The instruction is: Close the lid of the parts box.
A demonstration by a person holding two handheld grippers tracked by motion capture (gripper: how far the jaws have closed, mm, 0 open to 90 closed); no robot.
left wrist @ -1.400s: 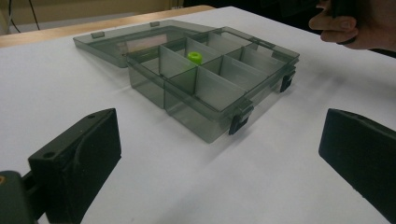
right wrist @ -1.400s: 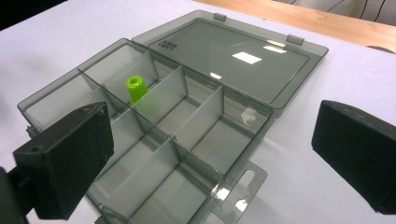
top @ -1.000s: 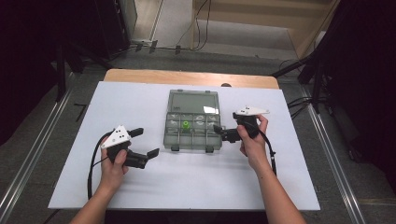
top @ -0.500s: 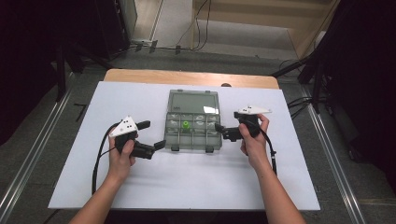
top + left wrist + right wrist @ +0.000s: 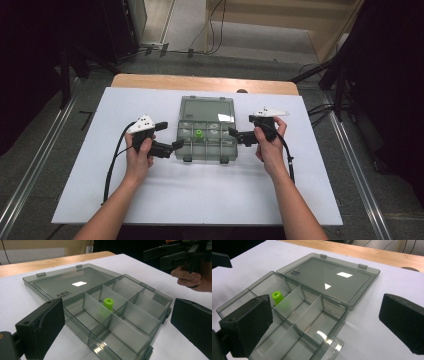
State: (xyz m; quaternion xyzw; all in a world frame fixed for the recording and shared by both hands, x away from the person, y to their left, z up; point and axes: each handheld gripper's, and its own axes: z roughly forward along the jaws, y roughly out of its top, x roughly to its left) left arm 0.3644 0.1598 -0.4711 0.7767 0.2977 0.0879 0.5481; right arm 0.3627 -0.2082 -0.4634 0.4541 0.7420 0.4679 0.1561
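I've got the box [image 5: 206, 131] mid-counter [image 5: 150, 200], lid [image 5: 207, 107] flat open on the far side. Green peg [image 5: 199, 134] stands in a middle compartment, w/ dividers blurring its base in both gripper views. Left claw [image 5: 176, 145] sits just beside the box's left wall, jaws apart, nothing betw. them. Right claw [image 5: 233, 132] at the right wall, jaws apart too; touching or not, can't tell. Near edge of the box is cut off in left gripper view.
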